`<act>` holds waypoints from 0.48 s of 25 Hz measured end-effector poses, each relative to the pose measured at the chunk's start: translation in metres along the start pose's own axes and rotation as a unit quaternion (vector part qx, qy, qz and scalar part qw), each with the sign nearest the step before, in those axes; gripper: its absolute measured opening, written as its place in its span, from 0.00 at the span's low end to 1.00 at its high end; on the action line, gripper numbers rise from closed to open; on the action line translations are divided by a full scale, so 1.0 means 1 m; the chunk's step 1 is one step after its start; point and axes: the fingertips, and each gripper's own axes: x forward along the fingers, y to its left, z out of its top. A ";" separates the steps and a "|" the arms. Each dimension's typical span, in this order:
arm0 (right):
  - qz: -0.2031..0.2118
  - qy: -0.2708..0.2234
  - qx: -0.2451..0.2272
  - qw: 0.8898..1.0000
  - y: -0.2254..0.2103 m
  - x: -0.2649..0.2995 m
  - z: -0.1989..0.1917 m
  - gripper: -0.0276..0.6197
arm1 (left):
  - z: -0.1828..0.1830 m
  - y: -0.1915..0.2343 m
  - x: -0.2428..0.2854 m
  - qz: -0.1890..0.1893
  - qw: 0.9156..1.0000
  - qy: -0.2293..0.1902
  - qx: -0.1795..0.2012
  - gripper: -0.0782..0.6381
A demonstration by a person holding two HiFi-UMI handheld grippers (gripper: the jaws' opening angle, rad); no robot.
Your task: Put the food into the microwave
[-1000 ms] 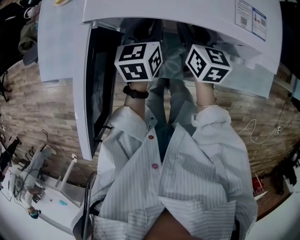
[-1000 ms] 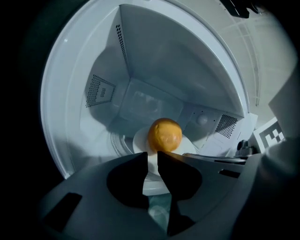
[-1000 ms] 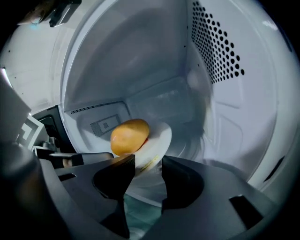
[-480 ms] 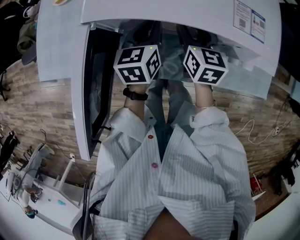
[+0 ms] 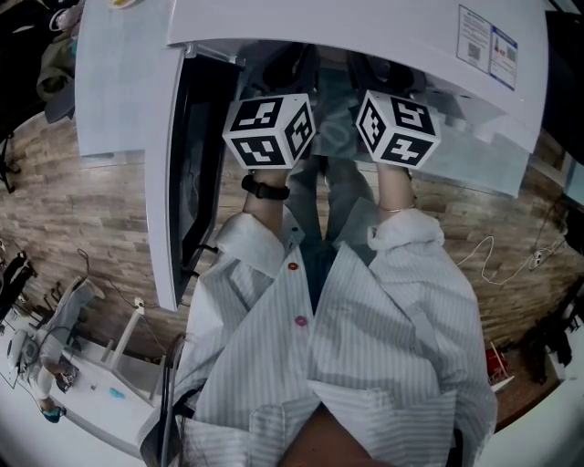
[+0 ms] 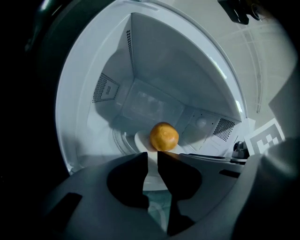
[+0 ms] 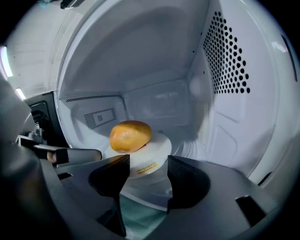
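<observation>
Orange-brown round food [image 7: 130, 136] sits on a white plate [image 7: 158, 144] inside the microwave [image 7: 225, 70], just ahead of the 2 tools. Right tool [image 7: 148, 163] is spread wide and has just been opening; the plate rim lies between its jaws, with neither pad pressing on it. Left tool [image 6: 153, 158] is nearly pressed together, pinching the plate rim at its tips. Microwave door [image 5: 123, 137] stands open to the left of the left tool.

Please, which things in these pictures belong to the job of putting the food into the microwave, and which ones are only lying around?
Belong to the job:
- bun
- white plate under the bun
- microwave, with its door open

Only lying around:
- white cable on the wooden floor
- white gear at the lower left
</observation>
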 end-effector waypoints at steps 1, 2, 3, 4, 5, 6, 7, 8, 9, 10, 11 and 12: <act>0.001 0.000 0.002 1.000 0.000 0.000 0.000 0.43 | 0.000 0.000 -0.001 0.001 1.000 0.000 0.001 0.21; 0.002 0.000 0.004 1.000 0.000 0.000 0.000 0.43 | 0.000 0.000 -0.001 0.001 1.000 -0.001 0.001 0.21; 0.003 0.000 0.006 1.000 0.000 -0.001 0.000 0.43 | 0.001 0.000 -0.002 0.001 1.000 -0.002 0.001 0.21; 0.006 0.000 0.007 1.000 0.000 -0.001 0.000 0.43 | 0.001 0.000 -0.002 0.002 1.000 -0.003 0.001 0.21; 0.009 -0.001 0.008 1.000 0.001 -0.002 0.001 0.43 | 0.002 -0.001 -0.003 0.002 1.000 -0.005 0.001 0.21; 0.012 -0.003 0.008 1.000 0.002 -0.003 0.002 0.43 | 0.002 -0.001 -0.004 0.003 1.000 -0.006 0.001 0.21; 0.014 -0.007 0.009 1.000 0.003 -0.004 0.003 0.43 | 0.003 -0.002 -0.005 0.004 1.000 -0.007 0.001 0.21; 0.017 -0.011 0.009 1.000 0.003 -0.006 0.004 0.43 | 0.003 -0.003 -0.005 0.005 1.000 -0.008 0.001 0.21; 0.020 -0.015 0.010 1.000 0.004 -0.007 0.005 0.43 | 0.004 -0.004 -0.006 0.006 1.000 -0.009 0.002 0.21; 0.024 -0.020 0.010 0.999 0.004 -0.009 0.007 0.43 | 0.004 -0.006 -0.006 0.006 1.000 -0.010 0.003 0.21; 0.027 -0.026 0.008 0.999 0.005 -0.011 0.009 0.43 | 0.005 -0.008 -0.007 0.008 1.000 -0.011 0.003 0.21; 0.032 -0.030 0.005 0.999 0.007 -0.013 0.010 0.43 | 0.006 -0.009 -0.009 0.010 1.000 -0.013 0.003 0.21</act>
